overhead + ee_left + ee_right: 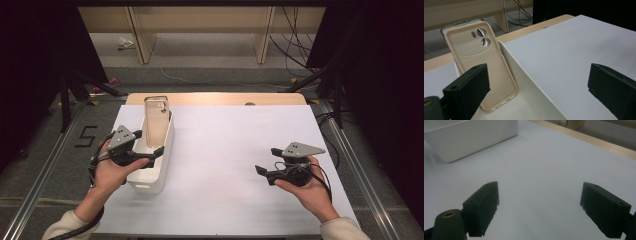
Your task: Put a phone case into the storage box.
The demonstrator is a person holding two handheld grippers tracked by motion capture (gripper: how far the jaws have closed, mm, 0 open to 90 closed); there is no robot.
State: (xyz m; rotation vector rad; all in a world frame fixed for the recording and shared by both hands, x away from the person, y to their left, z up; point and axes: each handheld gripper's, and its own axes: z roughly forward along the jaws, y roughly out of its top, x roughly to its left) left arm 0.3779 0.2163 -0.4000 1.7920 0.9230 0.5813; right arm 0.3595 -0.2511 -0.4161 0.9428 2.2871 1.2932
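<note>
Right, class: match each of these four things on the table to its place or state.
1. beige soft phone case
2. white plastic bin
3. left gripper
4. right gripper

a. open over bare white tabletop
b. leaning upright inside the bin
c. open, jaws astride the bin's wall
d. standing on the table's left side

Pairs: 1-b, 2-d, 3-c, 4-a

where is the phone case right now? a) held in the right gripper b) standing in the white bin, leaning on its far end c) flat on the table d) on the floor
b: the phone case stands tilted inside the white bin, against its far end, with no gripper on it.
</note>
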